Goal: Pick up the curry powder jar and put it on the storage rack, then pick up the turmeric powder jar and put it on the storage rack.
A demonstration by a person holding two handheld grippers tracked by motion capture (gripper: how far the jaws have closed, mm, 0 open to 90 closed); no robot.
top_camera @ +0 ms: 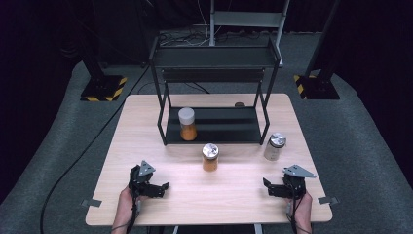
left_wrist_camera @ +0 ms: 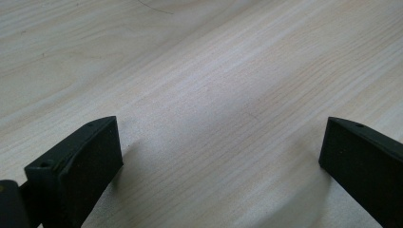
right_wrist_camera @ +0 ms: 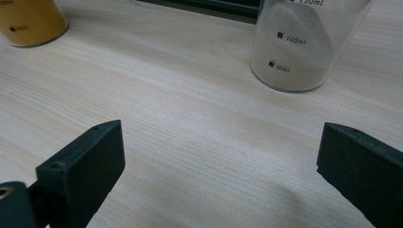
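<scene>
Three jars stand on or near a black metal rack on the light wooden table. A white-lidded jar of orange powder sits on the rack's lowest shelf. In front of the rack stands a silver-lidded jar of orange powder. To its right is a silver-lidded jar of pale grey powder. My left gripper rests open near the front left, bare wood between its jaws. My right gripper is open near the front right, just short of the grey jar.
A small brown round object lies on the table behind the rack. Metal brackets stick out at the table's front corners. Grey carpet, black stands with yellow-striped bases and a cable surround the table.
</scene>
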